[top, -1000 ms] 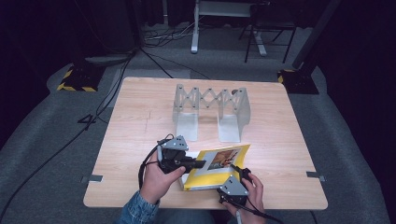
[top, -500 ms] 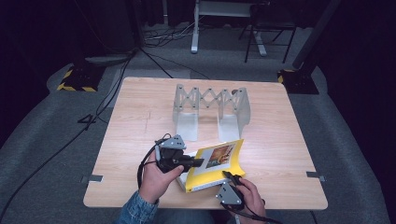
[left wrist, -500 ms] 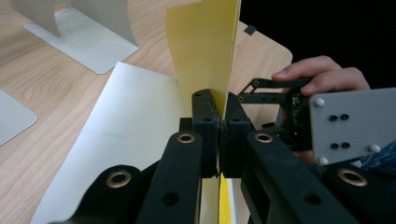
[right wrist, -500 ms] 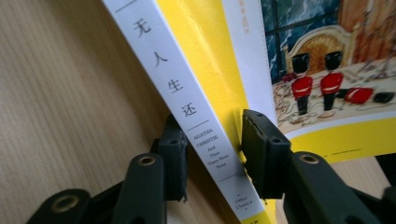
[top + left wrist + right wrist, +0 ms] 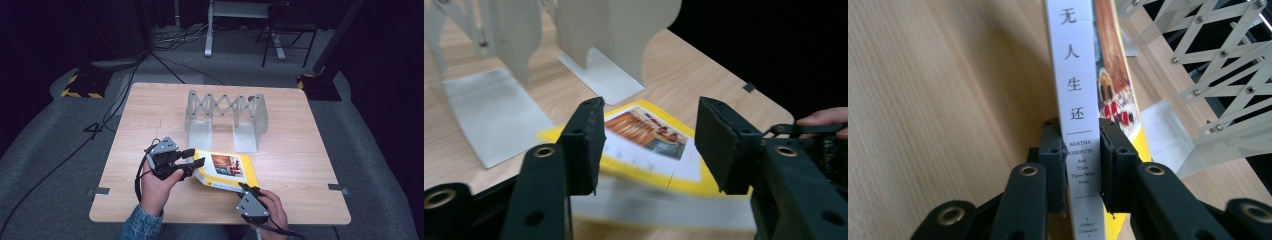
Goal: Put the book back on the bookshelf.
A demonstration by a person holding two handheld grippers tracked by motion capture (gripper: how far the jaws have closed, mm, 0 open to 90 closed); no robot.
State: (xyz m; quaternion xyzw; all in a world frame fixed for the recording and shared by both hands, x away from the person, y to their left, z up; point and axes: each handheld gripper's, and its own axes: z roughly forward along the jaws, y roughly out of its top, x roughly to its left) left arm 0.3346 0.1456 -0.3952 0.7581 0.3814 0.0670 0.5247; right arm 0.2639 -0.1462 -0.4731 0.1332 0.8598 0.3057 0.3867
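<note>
From the high view, the yellow paperback book lies near the wooden table's front edge, its long axis running between both grippers.

In the left gripper view, the left gripper stands spread wide just before the glossy cover.

In the right gripper view, the right gripper pinches the white spine, with the grey metal accordion book rack beyond.

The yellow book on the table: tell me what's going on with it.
A person works a claw in each hand. The right claw is shut on the white spine of the yellow book, gripping it near the front edge of the table. The left claw is open at the book's other end, its jaws standing apart around that edge. A grey folding book rack stands behind, with nothing in it.
</note>
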